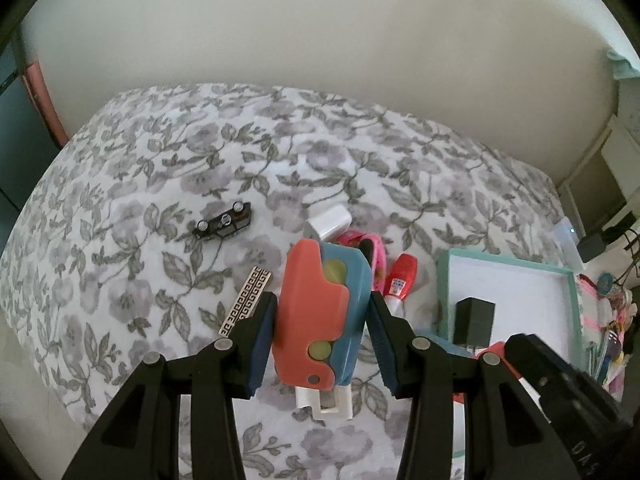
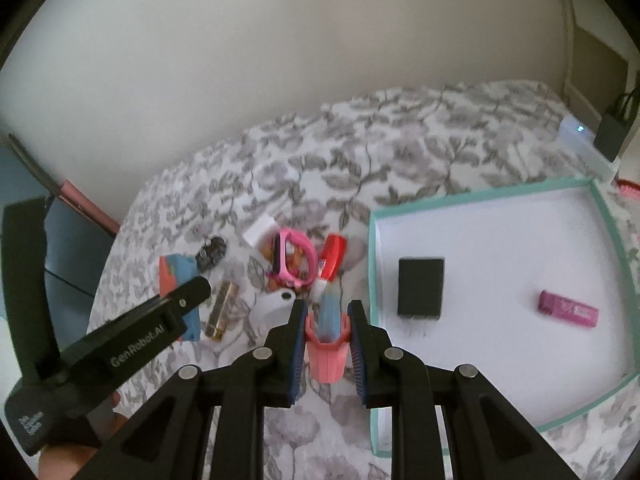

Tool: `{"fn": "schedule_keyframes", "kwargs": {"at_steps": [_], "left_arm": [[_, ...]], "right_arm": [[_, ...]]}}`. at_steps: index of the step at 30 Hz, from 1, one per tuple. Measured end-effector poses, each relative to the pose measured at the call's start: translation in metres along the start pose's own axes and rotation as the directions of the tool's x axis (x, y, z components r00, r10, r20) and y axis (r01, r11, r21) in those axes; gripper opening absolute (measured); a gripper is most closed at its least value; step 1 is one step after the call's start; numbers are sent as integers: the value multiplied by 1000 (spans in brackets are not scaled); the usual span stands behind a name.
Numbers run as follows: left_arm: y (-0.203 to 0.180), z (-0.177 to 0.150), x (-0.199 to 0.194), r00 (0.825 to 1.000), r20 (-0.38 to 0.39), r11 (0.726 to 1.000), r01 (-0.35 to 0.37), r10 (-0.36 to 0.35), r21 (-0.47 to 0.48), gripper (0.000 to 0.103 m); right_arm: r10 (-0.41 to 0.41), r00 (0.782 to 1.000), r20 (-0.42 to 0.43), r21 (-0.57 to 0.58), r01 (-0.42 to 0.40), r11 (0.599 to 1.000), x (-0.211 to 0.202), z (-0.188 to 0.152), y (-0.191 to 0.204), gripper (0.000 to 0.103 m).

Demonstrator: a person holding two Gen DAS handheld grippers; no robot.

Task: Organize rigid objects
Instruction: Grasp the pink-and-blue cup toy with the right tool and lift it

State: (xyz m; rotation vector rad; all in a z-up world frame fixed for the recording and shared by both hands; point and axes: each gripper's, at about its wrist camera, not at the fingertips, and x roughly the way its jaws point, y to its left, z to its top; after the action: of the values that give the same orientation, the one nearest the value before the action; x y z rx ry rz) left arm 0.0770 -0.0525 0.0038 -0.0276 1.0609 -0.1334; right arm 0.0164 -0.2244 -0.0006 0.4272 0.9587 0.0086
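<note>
My left gripper [image 1: 322, 330] is shut on a coral and blue plastic toy [image 1: 320, 316], held above the floral bedspread; it also shows in the right wrist view [image 2: 178, 280]. My right gripper [image 2: 328, 340] is shut on a smaller coral and blue toy [image 2: 329, 340], just left of the teal-rimmed white tray [image 2: 370, 240]. The tray holds a black charger [image 2: 421, 286] and a pink USB stick [image 2: 568, 307]. Loose on the bed lie a pink watch [image 2: 290, 258], a red bottle [image 2: 332, 254], a white block [image 2: 260, 232], a black toy car [image 1: 224, 220] and a patterned gold bar [image 1: 246, 300].
The bed [image 1: 160, 160] runs back to a plain wall. A black bag [image 2: 614, 128] and a clear box [image 2: 580, 140] sit beyond the tray's far right corner. Colourful clutter [image 1: 612, 320] lies right of the tray [image 1: 572, 308]. A white round object [image 2: 274, 306] lies by my right gripper.
</note>
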Motion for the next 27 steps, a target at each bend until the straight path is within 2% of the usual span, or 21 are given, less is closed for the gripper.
{"fn": "schedule_keyframes", "kwargs": {"at_steps": [3, 5, 9, 16, 22, 27], "left_arm": [[-7, -1, -2, 1000, 4, 1000, 1, -1, 20, 47], [-11, -3, -1, 1000, -3, 999, 6, -6, 31, 47], [-17, -5, 2, 1000, -18, 999, 12, -11, 47, 47], [-11, -8, 18, 998, -70, 999, -6, 8, 35, 47], [6, -9, 30, 994, -107, 1000, -12, 10, -20, 47], [12, -9, 35, 992, -124, 999, -9, 3, -44, 47]], "right_arm": [[4, 1000, 21, -7, -4, 1000, -11, 4, -2, 22], [-9, 1000, 4, -20, 9, 1000, -9, 4, -2, 22], [-10, 996, -92, -51, 6, 999, 12, -7, 0, 22], [-49, 967, -249, -116, 20, 993, 60, -31, 8, 22], [-71, 963, -260, -163, 28, 986, 73, -32, 16, 22], [-68, 951, -302, -148, 23, 989, 88, -36, 16, 23]]}}
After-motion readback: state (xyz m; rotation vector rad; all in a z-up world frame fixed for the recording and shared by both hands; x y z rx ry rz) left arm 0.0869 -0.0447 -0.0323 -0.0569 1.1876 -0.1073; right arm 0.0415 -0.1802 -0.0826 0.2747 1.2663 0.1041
